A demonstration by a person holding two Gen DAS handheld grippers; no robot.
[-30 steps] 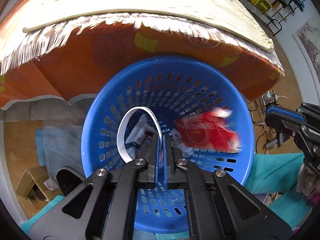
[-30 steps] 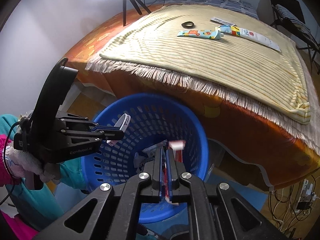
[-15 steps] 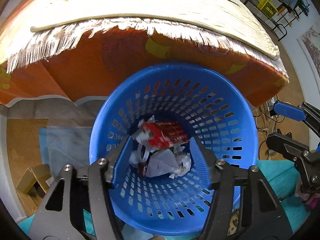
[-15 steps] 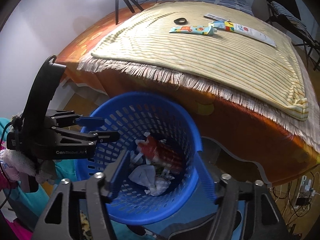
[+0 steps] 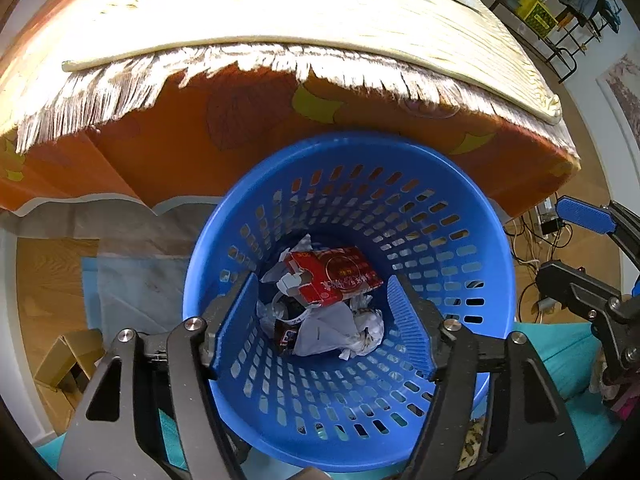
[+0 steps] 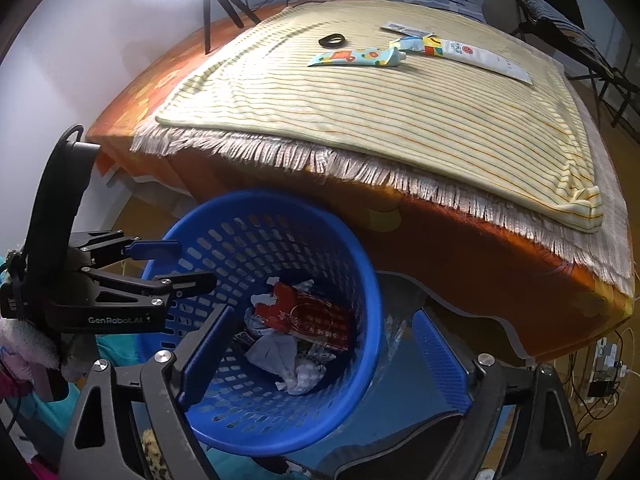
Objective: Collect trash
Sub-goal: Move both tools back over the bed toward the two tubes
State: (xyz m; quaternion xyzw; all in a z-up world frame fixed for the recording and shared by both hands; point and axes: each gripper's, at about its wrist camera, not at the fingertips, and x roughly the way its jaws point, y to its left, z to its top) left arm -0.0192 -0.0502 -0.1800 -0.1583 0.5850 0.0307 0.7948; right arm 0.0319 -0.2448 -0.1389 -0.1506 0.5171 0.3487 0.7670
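while both tools hang nose-down over the blue basket [image 5: 472, 216], i note the left gripper [image 5: 324, 324] with jaws opening and nothing between its pads; the red carton [image 5: 334, 276] lies directly beyond and below its fingertips, on the heap at the basket floor. the right gripper [image 6: 320, 356] is likewise opening and empty, its left finger inside the rim and its right finger outside the wall, so it straddles the basket's edge. i judge this pose is a drop: held high and spread so the pieces fall clear. crumpled white paper [image 6: 276, 354] sits under the carton. beyond the basket, the bed's orange side rises just behind it. farther off on the striped blanket [image 6: 360, 112] remain two tubes [image 6: 356, 58] and a black ring [image 6: 331, 41], presumably next for collection.
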